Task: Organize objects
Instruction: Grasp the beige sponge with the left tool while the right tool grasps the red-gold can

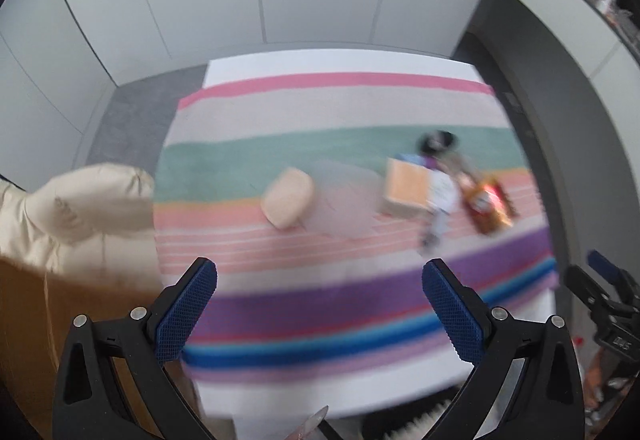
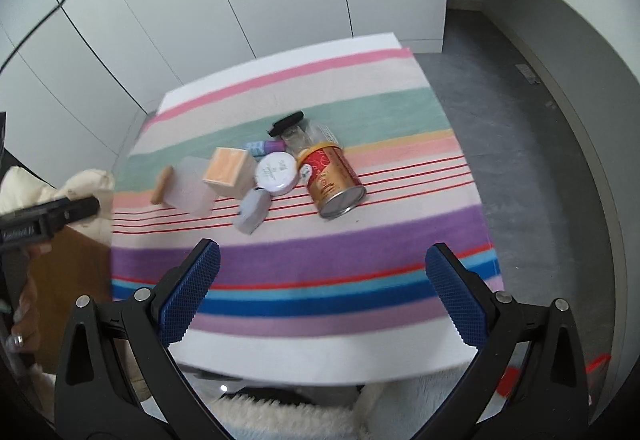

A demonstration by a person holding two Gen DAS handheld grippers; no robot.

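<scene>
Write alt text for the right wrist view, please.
An open right gripper hovers above a striped cloth holding a cluster of small items: a red-gold can on its side, a white round jar, an orange-topped box and a frosted container.

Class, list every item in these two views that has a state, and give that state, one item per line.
Left tool: open, holding nothing.
Right tool: open, holding nothing.
Red-and-gold can: lying on its side.
Frosted container: tipped over, wooden lid on.
Round white jar: lid on.
Black-capped clear jar: lying down, capped.
Orange-topped box: closed.
</scene>
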